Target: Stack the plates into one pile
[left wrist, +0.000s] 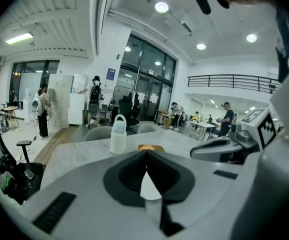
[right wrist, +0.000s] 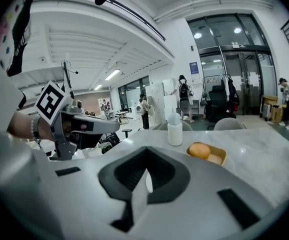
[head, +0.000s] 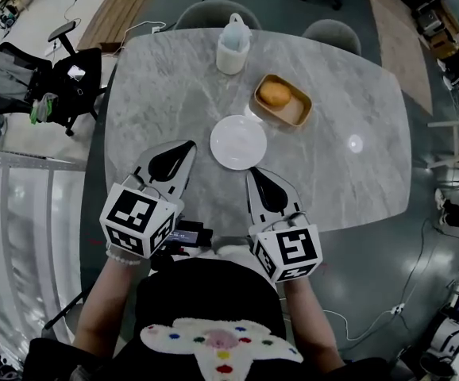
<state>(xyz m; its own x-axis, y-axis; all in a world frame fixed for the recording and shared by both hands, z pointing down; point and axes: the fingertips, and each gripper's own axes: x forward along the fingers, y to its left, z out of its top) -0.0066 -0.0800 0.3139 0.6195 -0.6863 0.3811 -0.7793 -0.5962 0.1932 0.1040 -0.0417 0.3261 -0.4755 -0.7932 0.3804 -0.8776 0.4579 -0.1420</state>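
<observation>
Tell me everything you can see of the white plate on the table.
The round white plate looks like glazed ceramic, with a shallow raised rim and plain centre. It lies flat and empty near the middle of the grey marble-patterned table, close beside the tan wooden tray holding an orange bun. Whether other plates lie under it cannot be told.

An open-plan office hall: glass entrance doors (right wrist: 229,79), mezzanine railing (left wrist: 234,80), office chair (head: 69,86), distant worktables (left wrist: 202,126).

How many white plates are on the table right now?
1: the white plate sits mid-table, beside the wooden tray; others may be stacked hidden beneath it.
</observation>
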